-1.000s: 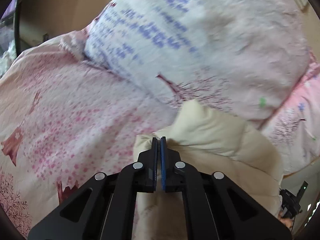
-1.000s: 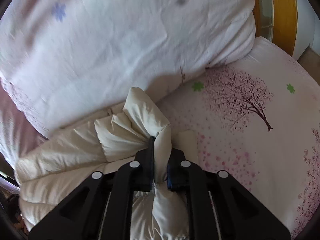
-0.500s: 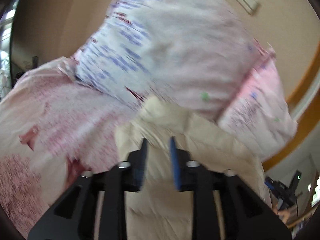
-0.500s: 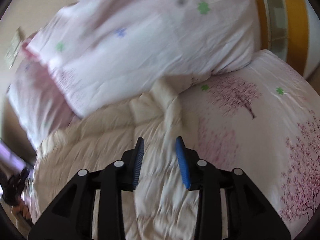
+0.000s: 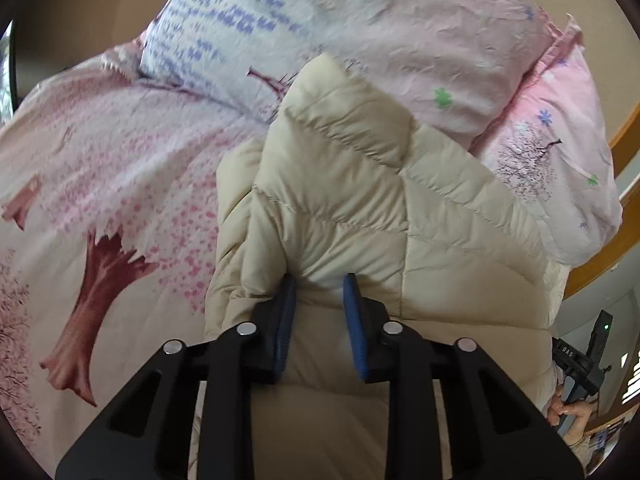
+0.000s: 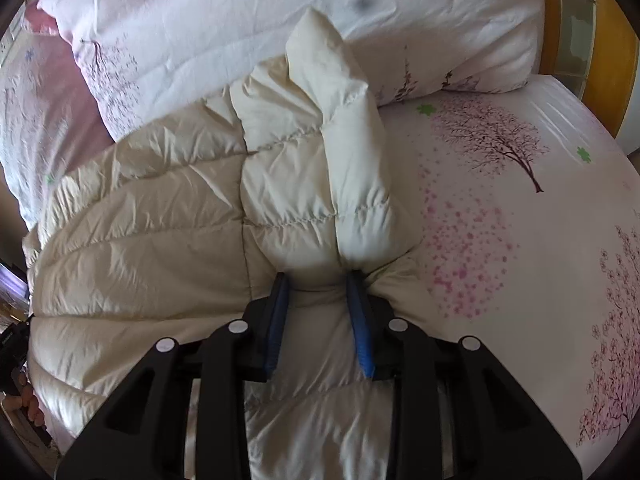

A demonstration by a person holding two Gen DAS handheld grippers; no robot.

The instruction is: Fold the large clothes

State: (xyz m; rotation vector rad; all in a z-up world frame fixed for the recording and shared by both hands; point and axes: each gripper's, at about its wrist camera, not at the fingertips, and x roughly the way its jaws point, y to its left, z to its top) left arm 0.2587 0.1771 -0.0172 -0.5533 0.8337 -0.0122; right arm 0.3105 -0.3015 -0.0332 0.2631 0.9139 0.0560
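With my left gripper (image 5: 319,292) and right gripper (image 6: 316,288) both closing on puffy folds of the cream down jacket (image 6: 168,208) lying on the blossom-print bedsheet (image 6: 520,240) against the pillow (image 6: 240,12), I judge the slick fill may squeeze out.

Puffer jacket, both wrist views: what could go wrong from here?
1. Both grippers, left gripper and right gripper, are closing on puffy folds of the cream jacket; slick fill may squeeze out.
2. The jacket's far end leans on the pillow, which could snag it.
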